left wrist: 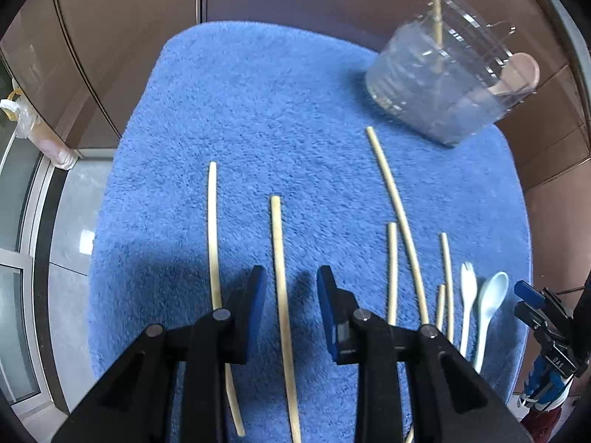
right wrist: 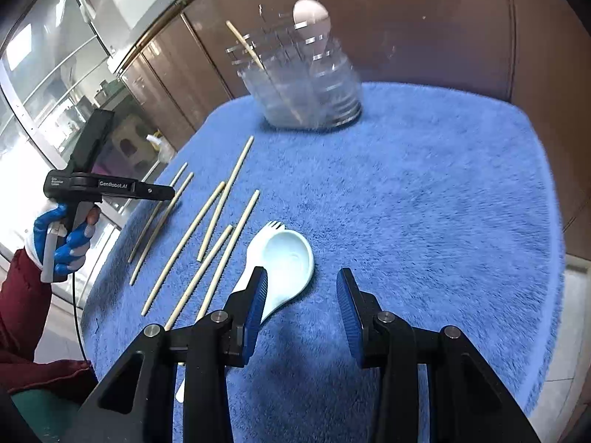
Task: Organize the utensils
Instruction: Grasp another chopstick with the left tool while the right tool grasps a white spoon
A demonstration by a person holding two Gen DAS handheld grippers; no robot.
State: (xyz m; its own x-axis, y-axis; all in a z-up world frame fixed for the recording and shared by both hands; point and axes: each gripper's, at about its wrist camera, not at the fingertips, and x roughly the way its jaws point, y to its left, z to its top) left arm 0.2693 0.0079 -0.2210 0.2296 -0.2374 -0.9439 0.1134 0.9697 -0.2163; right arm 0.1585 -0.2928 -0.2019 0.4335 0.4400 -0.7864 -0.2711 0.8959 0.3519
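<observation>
Left gripper point(left wrist: 291, 288) jaws apart, poised low over blue fleece mat point(left wrist: 280, 110), straddling one pale chopstick point(left wrist: 282, 295) without pinching it. Right gripper point(right wrist: 302, 288) jaws also apart, nothing clamped, left pad just at edge of pale blue spoon point(right wrist: 291, 262) lying beside white spork point(right wrist: 258, 240). More chopsticks point(right wrist: 207, 229) scattered flat on mat; clear holder point(right wrist: 310, 88) upright at far edge with one stick and a spoon inside.

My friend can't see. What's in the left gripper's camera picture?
The open left gripper hovers over one pale wooden chopstick on a fuzzy blue mat. More chopsticks lie alongside; a clear plastic holder stands behind.
</observation>
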